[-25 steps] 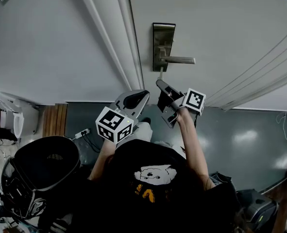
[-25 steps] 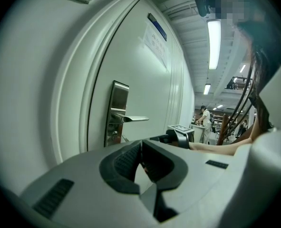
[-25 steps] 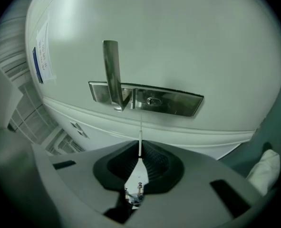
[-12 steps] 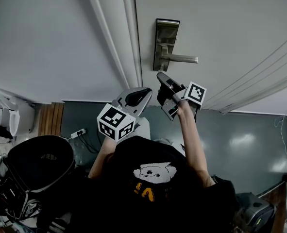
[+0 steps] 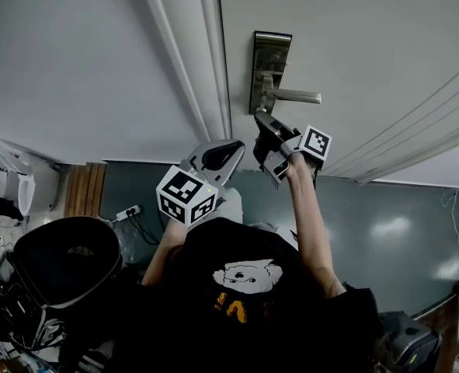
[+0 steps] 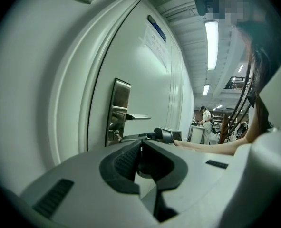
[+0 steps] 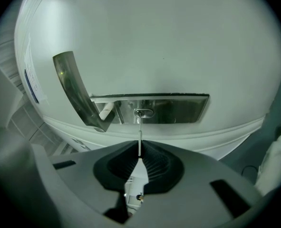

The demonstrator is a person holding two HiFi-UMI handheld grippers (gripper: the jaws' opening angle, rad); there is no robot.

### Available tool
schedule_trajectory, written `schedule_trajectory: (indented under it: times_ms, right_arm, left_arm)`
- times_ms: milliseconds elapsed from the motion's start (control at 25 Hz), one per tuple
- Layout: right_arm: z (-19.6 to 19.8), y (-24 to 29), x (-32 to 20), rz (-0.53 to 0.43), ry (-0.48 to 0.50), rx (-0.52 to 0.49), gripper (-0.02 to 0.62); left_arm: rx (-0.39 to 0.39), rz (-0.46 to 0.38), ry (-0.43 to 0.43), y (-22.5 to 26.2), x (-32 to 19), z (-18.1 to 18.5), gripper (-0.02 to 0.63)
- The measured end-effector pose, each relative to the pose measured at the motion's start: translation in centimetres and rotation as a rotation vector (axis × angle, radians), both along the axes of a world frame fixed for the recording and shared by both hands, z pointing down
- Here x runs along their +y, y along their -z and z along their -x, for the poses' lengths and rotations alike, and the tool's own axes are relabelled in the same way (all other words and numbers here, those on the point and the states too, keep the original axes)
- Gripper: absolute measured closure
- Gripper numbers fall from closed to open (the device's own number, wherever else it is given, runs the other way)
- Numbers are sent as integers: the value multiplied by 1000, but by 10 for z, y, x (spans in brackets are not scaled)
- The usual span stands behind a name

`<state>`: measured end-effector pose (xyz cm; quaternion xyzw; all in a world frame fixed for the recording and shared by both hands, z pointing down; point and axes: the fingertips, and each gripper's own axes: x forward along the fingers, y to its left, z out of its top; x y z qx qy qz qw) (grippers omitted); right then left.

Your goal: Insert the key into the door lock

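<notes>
A steel lock plate point(image 5: 269, 68) with a lever handle point(image 5: 297, 96) is mounted on the white door point(image 5: 353, 37). My right gripper point(image 5: 263, 124) is just below the plate, shut on a thin silver key point(image 7: 140, 136). In the right gripper view point(image 7: 140, 147) the key's blade runs straight ahead and its tip touches the round keyhole point(image 7: 144, 112) in the plate point(image 7: 178, 108), beside the lever point(image 7: 76, 91). My left gripper point(image 5: 216, 156) hangs lower left, away from the door, shut with nothing in it point(image 6: 140, 144). The left gripper view shows the plate point(image 6: 119, 109) from the side.
The door frame point(image 5: 206, 61) and a grey wall point(image 5: 74, 61) stand left of the lock. A black chair point(image 5: 66, 270) and cables point(image 5: 132, 212) lie on the floor at lower left. A lit corridor with a distant person point(image 6: 206, 122) shows in the left gripper view.
My right gripper has risen towards the lock plate, bringing the key's tip up to the keyhole. The left gripper has barely shifted.
</notes>
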<state>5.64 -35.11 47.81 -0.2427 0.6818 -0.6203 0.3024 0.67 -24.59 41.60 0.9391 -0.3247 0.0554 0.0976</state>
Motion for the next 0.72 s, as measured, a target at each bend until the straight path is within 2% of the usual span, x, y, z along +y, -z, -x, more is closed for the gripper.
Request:
schedule_trajectory:
  times_ms: [440, 720]
  right_arm:
    - [-9, 2, -10, 44, 39, -100, 574]
    - [-10, 3, -4, 49, 40, -123, 574]
  left_arm:
    - [-1, 23, 10, -5, -9, 2, 590]
    - [4, 25, 27, -5, -2, 9, 591]
